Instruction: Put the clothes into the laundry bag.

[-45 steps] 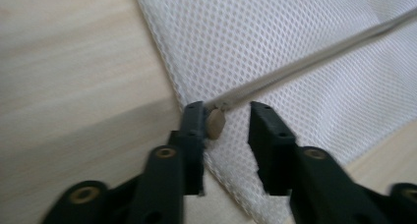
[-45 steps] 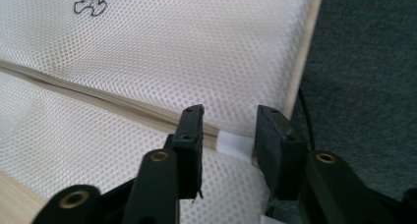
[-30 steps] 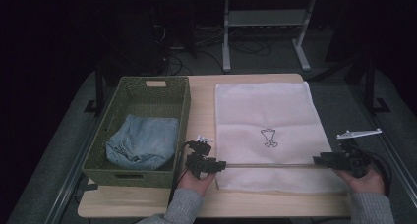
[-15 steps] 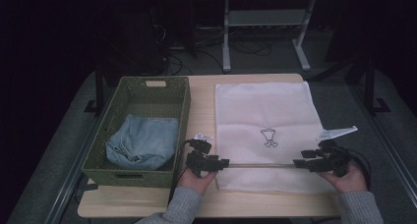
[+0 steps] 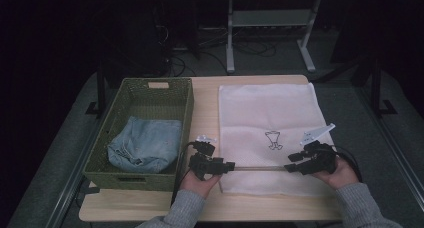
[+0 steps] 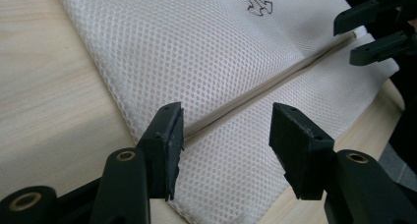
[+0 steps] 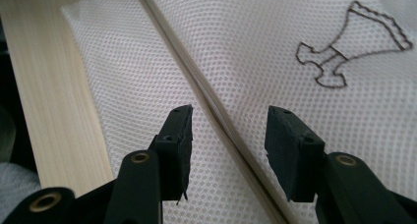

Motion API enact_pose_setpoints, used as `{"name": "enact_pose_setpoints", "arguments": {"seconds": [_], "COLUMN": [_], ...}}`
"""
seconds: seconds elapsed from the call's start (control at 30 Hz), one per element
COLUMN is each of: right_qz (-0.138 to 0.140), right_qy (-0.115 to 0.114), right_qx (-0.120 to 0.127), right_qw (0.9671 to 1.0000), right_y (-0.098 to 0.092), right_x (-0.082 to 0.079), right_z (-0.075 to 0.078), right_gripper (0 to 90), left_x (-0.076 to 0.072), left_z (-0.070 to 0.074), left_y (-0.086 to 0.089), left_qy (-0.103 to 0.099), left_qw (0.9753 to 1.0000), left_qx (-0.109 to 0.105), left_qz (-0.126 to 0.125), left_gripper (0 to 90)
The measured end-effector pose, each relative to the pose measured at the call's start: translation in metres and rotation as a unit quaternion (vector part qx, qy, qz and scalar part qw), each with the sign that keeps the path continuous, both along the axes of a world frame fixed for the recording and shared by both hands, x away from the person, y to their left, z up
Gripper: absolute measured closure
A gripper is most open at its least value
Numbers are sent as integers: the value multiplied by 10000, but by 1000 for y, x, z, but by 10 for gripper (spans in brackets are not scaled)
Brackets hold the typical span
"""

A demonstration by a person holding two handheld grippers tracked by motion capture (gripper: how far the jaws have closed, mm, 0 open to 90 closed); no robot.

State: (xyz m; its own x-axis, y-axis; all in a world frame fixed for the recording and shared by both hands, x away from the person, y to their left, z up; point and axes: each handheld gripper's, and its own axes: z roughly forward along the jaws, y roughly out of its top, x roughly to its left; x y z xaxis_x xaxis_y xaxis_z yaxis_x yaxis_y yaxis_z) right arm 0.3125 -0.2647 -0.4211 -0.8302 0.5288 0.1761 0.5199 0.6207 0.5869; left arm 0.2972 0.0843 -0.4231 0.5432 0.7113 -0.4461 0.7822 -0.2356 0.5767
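A white mesh bag [image 5: 270, 108] with a small black drawn emblem [image 5: 272, 139] lies flat on the right half of the wooden table [image 5: 205, 108]. A pale zipper strip [image 5: 257, 168] runs across its near end. My left gripper [image 5: 231, 165] is open at the strip's left end; in the left gripper view [image 6: 223, 130] the strip [image 6: 255, 94] passes between its jaws. My right gripper [image 5: 290, 168] is open farther right on the same strip [image 7: 196, 81], its jaws straddling it [image 7: 228, 130]. Nothing is pinched.
A green woven basket [image 5: 187, 108] stands on the left of the table with folded blue jeans [image 5: 142, 143] inside. The table's front edge lies just below both hands. Behind the table the dark floor holds cables and a metal stand [image 5: 230, 38].
My right gripper has slid left along the zipper strip, from near the bag's right edge toward the middle. The left gripper has hardly moved.
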Motion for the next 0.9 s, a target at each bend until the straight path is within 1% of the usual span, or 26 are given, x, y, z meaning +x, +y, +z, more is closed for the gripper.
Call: {"name": "enact_pose_setpoints", "arguments": {"seconds": [0.03, 0.13, 0.17, 0.23, 0.33, 0.43, 0.5, 0.53, 0.57, 0.73, 0.8, 0.9], "right_qz": [212, 423, 507, 658, 842, 994, 1046, 1064, 1106, 1188, 1231, 1240], "right_qy": [-60, -114, -143, -185, -150, -74, -79, -88, -73, -100, -123, -130], "right_qx": [-29, -95, -161, -257, -326, -397, -484, -562, -561, -742, -781, -775], "right_qw": [9998, 9990, 9985, 9973, 9958, 9942, 9933, 9927, 9922, 9901, 9892, 9892], "right_y": [5, 9, 10, 13, 16, 19, 22, 23, 25, 33, 36, 39], "right_x": [5, 9, 11, 15, 21, 25, 25, 25, 25, 25, 25, 25], "right_z": [5, 8, 8, 5, -2, -9, -13, -15, -17, -26, -28, -28], "right_gripper": [544, 569, 588, 621, 665, 690, 693, 700, 712, 734, 765, 828], "left_x": [0, 0, 0, 0, 1, 2, 2, 2, 2, 1, 1, 0], "left_z": [1, 2, 2, 3, 5, 6, 5, 5, 4, 4, 5, 6], "left_y": [0, 1, 1, 0, -2, -4, -6, -7, -7, -7, -6, -3], "left_qy": [-11, -15, -17, -3, -24, -13, -6, 4, 16, 36, 43, 41], "left_qw": [10000, 10000, 10000, 10000, 9999, 9999, 9999, 9998, 9997, 9995, 9995, 9994], "left_qx": [-9, -58, -62, -99, -100, -97, -41, -47, -46, -94, -140, -196], "left_qz": [-2, 12, 9, 11, -37, -95, -167, -207, -220, -285, -292, -286], "left_gripper": [461, 459, 459, 456, 453, 450, 447, 447, 447, 444, 444, 442]}}
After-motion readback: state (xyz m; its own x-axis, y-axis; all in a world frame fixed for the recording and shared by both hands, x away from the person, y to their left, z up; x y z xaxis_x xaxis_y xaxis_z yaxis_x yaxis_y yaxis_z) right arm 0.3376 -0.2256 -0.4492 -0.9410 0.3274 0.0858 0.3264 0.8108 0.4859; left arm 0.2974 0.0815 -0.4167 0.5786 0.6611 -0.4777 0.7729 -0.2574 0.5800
